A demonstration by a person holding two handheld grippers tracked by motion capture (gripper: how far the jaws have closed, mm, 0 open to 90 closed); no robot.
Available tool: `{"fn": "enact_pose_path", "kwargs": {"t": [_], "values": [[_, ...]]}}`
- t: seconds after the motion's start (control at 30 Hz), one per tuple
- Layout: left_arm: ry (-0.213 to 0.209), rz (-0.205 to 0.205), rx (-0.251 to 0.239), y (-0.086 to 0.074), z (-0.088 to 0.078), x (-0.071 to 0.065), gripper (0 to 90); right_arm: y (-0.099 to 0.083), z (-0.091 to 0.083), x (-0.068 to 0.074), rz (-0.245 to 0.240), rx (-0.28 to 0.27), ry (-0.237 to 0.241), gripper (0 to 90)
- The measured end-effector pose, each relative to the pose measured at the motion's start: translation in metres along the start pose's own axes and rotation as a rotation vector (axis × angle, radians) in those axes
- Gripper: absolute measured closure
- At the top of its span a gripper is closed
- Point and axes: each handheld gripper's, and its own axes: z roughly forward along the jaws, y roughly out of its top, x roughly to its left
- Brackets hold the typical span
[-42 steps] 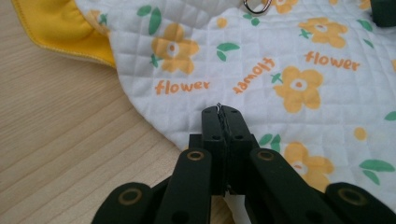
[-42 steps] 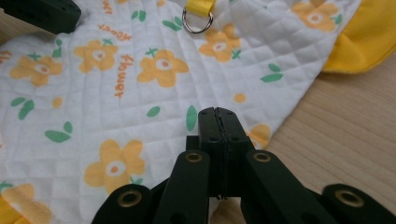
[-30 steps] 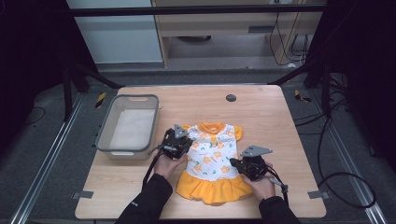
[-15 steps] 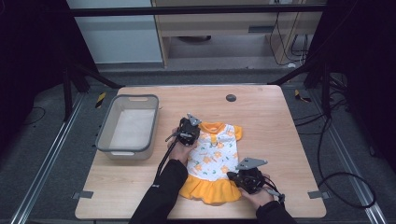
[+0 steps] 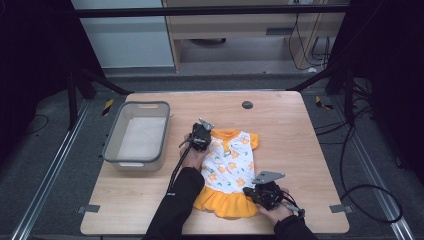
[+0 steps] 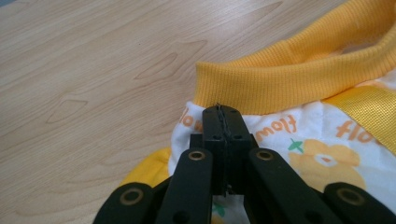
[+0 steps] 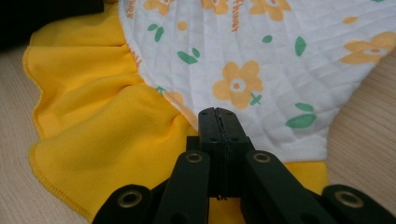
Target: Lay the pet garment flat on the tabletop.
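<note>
Lay flat on the table (image 5: pixel 300 150), that little dress (image 5: pixel 227 170), nothing folded yet. Pressed down at collar and hem with left gripper (image 6: pixel 219 116) and right gripper (image 7: pixel 218 119), jaws closed empty. Likely smoothing, most left.

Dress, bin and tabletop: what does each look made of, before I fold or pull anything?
Dress: soft fabric. The white body looks quilted, with stitched diamonds and printed flowers; the collar is ribbed knit; the yellow skirt is a matte gathered ruffle.
Bin: probably grey plastic, with smooth moulded walls and rounded corners.
Tabletop: pale wood grain, possibly laminate.
</note>
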Motion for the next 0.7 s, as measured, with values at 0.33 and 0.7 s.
{"fn": "enact_pose_path", "kwargs": {"t": [0.33,0.7], "values": [[-0.091,-0.026,-0.087,0.006,-0.049,0.008,84.7,0.011,-0.008,-0.004,0.005,-0.086,0.000,90.0],[-0.222,0.050,-0.101,-0.047,-0.136,-0.011,84.3,0.053,-0.012,-0.066,0.086,-0.239,-0.143,90.0]]}}
